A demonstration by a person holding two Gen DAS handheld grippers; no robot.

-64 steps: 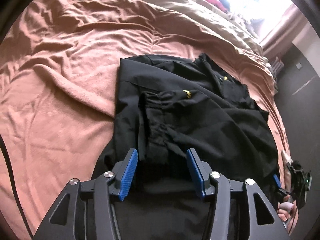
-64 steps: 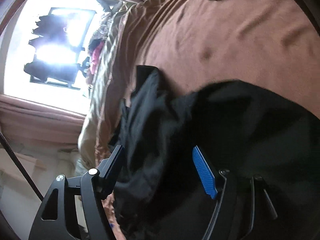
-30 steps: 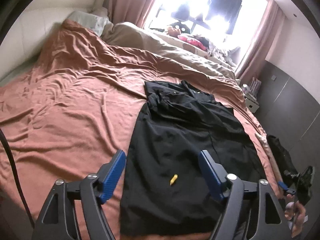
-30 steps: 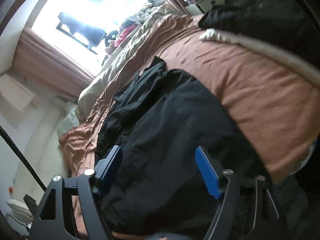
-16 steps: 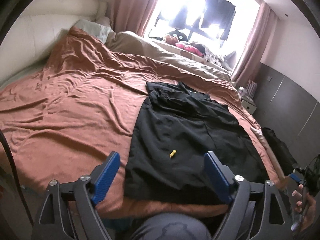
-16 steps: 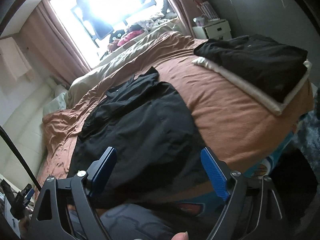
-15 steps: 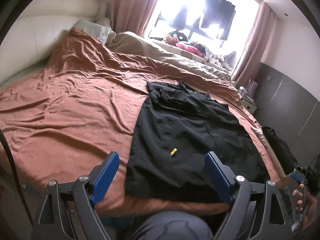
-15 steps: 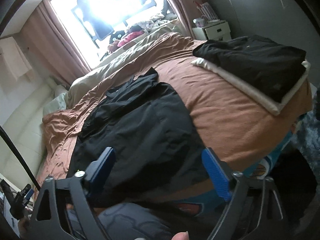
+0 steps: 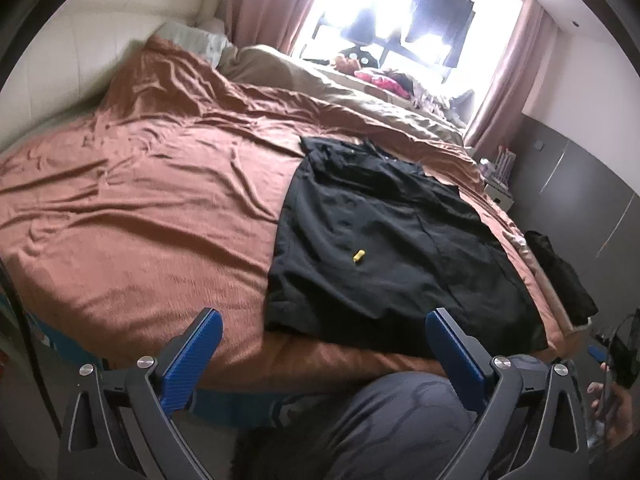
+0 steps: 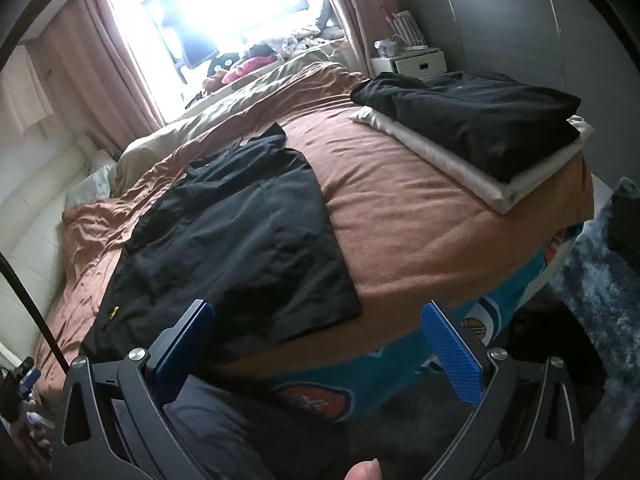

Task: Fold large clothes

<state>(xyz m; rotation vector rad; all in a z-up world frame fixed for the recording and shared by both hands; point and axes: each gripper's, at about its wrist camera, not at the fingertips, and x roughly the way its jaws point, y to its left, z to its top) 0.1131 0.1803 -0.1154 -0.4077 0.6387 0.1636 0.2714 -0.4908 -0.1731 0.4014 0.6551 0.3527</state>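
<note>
I see a black garment [image 9: 396, 248] spread flat on a wide bed covered by a rust-brown blanket [image 9: 152, 208]. The garment lies toward the right half of the bed in the left wrist view, its lower hem near the bed's near edge and its collar end pointing toward the bright window [image 9: 404, 12]. A small yellow tag [image 9: 358, 257] sits on the cloth near its middle.

My left tongs [image 9: 324, 354] hang short of the bed's edge, their blue pads spread wide; the jaws have just been opening and nothing is between them. My right tongs [image 10: 316, 344] are likewise released, having just been opening, with nothing gripped; they are also off the bed, and the garment's near hem shows just past them.

In the right wrist view, a folded dark garment [image 10: 476, 116] rests on a folded cream one [image 10: 460, 164] at the bed's far right corner, well apart from the spread garment. A white nightstand [image 10: 416, 63] stands by the grey wall. A knee in grey trousers [image 9: 400, 420] shows below the left tongs.
</note>
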